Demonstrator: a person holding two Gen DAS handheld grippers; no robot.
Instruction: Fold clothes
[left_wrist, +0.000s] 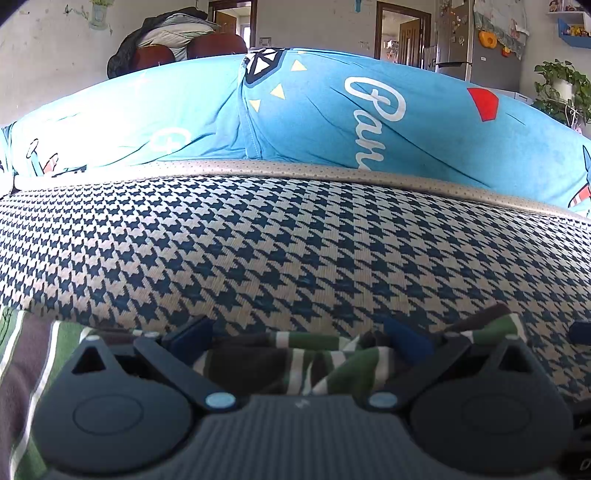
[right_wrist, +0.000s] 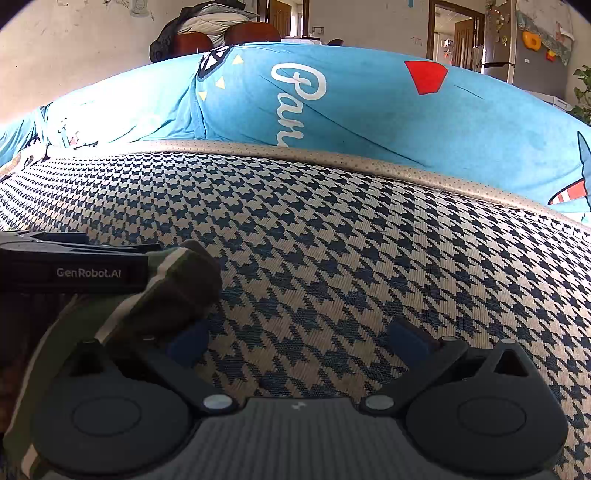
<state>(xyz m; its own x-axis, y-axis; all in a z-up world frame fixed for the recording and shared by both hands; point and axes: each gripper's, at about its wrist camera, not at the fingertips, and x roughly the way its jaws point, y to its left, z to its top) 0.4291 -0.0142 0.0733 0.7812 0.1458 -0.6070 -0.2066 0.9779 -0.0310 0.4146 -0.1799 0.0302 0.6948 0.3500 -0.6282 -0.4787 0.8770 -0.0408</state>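
Left wrist view: left gripper (left_wrist: 299, 338) low over the houndstooth seat cover (left_wrist: 295, 251), its blue fingers (left_wrist: 406, 338) spread apart. Striped garment (left_wrist: 295, 363) (green, dark brown, white stripes) lies bunched between the two fingers and spills off to the left edge of the view. Whether the pads actually press on the cloth cannot be told; the gap between them is wide.

Right wrist view: right gripper (right_wrist: 295, 341) also with its fingers (right_wrist: 186, 343) spread, only houndstooth cover showing between them. A rolled-up lump of the striped garment (right_wrist: 184, 284) sits just beside the left-hand finger, touching or nearly touching it. The left gripper's black body (right_wrist: 74, 266) enters from the left edge against that lump; white print on it reads "GenRobot.AI".

Behind the seat: blue cushion cover (left_wrist: 369, 122) with white script lettering, readable part "Pan…", the rest cut off by the beige perforated trim (left_wrist: 295, 168). Red shape, yellow triangles, and cartoon figures also printed on it.
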